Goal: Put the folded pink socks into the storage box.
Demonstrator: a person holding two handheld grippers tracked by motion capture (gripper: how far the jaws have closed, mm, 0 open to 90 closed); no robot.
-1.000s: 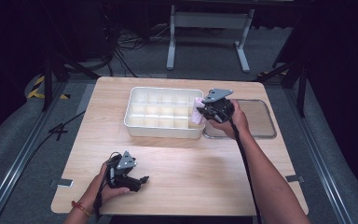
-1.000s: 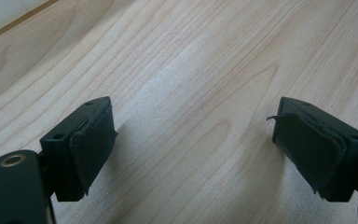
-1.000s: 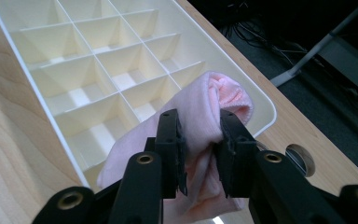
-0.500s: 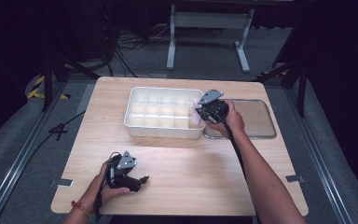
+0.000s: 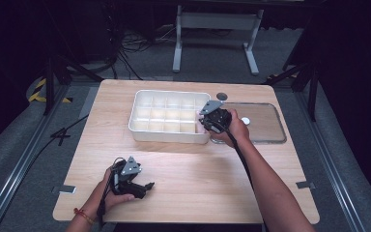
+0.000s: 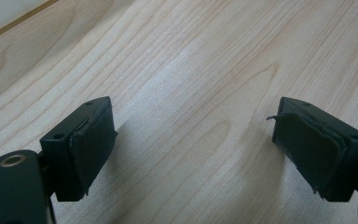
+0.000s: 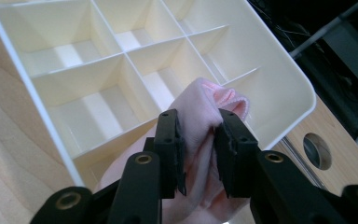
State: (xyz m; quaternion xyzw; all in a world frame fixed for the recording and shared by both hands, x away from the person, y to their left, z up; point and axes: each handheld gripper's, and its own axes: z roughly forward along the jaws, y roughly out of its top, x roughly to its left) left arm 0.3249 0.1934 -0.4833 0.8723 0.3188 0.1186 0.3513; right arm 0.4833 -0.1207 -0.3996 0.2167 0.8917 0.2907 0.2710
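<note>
On the left, the left hand-held gripper point(image 5: 142, 186) rests low on the wooden counter point(image 5: 193, 193), near the front edge. Its jaws are spread wide and hold nothing. It has not moved in the last second. There is lots of bare wood around it, so it has room to go any way.

In the middle sits the white box point(image 5: 169, 136) with many little rooms inside. All the rooms I can see look empty.

Next comes the right hand-held gripper point(image 5: 211, 122). It is clenched on a soft pink cloth point(image 7: 200, 112). A second ago it was a bit more to the right of the box. Now it has slid over to the box's right end, and the cloth hangs just above a corner room. I think the cloth is about to go into that room, so the job looks like packing the box.

The walls of the rooms are thin and close, so the cloth must drop straight down.

On the far right lies a clear lid point(image 5: 265, 123), flat on the counter, just beside the box. The arm should stay off it.
</note>
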